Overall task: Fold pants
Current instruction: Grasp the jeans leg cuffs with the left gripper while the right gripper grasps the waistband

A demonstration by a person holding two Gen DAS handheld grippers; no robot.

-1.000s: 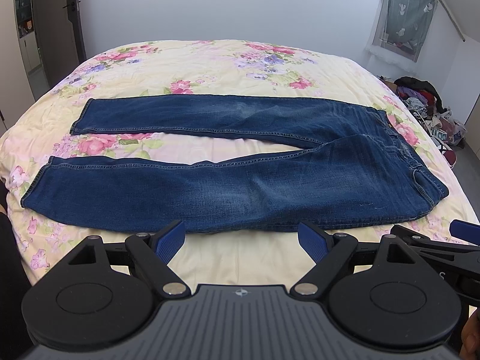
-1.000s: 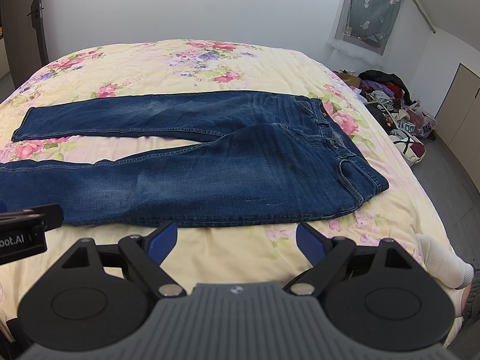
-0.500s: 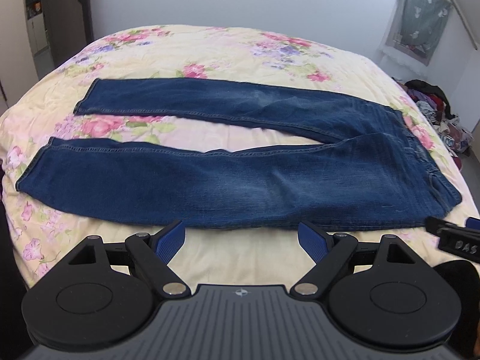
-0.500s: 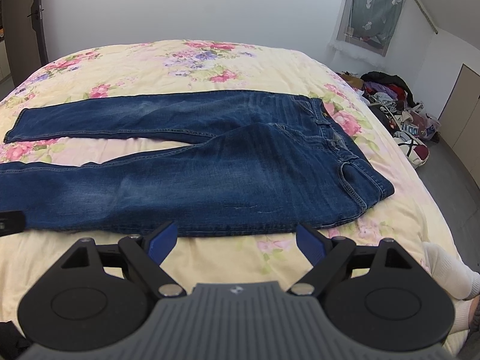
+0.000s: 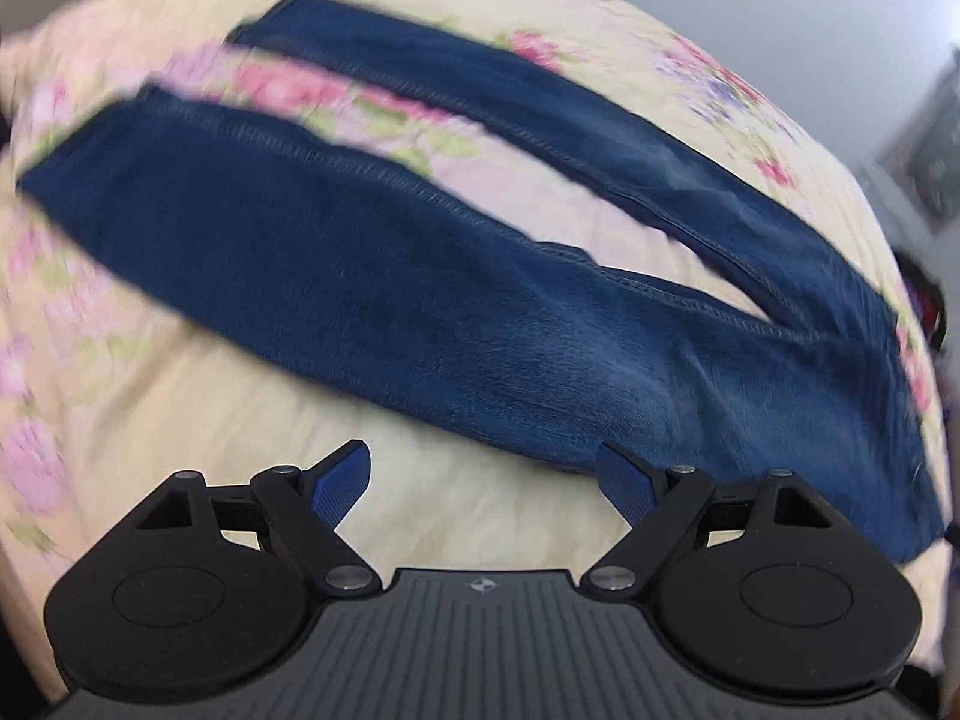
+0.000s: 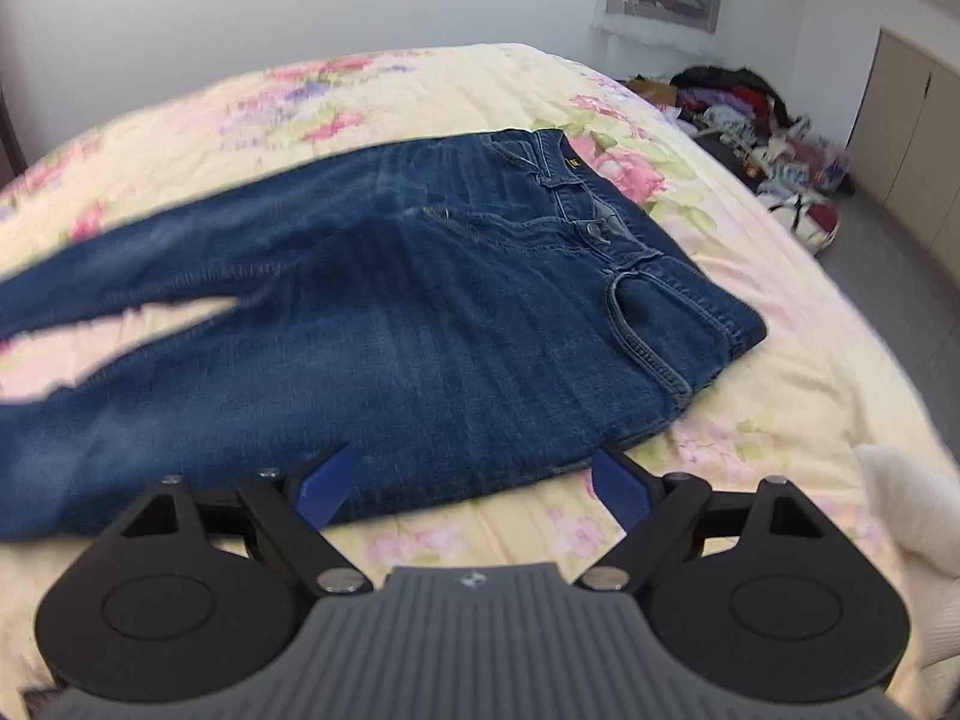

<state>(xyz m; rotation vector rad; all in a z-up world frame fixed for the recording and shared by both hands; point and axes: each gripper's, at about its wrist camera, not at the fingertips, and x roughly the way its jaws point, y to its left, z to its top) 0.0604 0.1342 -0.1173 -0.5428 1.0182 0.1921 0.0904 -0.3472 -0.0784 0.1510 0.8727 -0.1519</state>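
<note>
Both grippers have dropped in close to the near edge of the jeans [image 6: 420,324]; left gripper [image 5: 483,483] and right gripper [image 6: 471,489] jaws wide open, holding nothing, so the first fold looks imminent; dark blue denim lies flat mid-frame on the floral bed [image 6: 798,396], legs splayed.

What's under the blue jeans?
The jeans lie flat on a flowery yellow bedspread, which shows all around them and between the legs. Whatever is directly beneath the denim is covered.
</note>
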